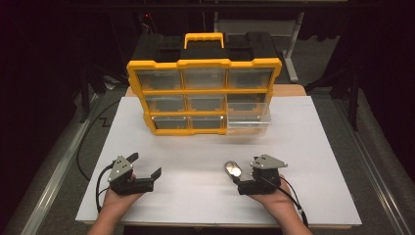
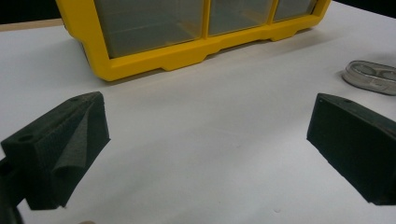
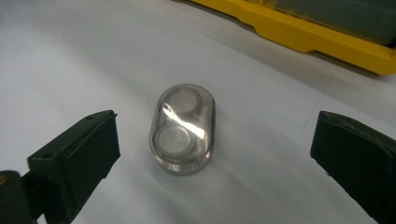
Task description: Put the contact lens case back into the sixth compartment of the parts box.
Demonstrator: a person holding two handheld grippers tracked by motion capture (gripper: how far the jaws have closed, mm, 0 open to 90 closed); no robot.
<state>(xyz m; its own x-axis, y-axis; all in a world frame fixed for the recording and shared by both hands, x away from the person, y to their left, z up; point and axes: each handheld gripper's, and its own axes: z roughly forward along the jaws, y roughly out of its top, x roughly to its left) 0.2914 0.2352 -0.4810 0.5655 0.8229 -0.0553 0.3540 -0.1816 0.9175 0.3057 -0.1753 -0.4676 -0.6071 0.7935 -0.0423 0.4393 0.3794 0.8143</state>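
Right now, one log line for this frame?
left gripper: open, idle on table | right gripper: open, jaws flanking clear oval case, no contact | bottom-right drawer of yellow organizer: pulled out

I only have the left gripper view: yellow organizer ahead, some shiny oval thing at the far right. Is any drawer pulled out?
Observer: Yes. In the high view the clear drawer at the bottom right of the organizer is pulled out.
Operator: And that oval thing?
Observer: It is a clear oval case with two round pieces inside.
Operator: Is the right gripper on it?
Observer: No. The right gripper is open, its jaws either side of the case, not touching.
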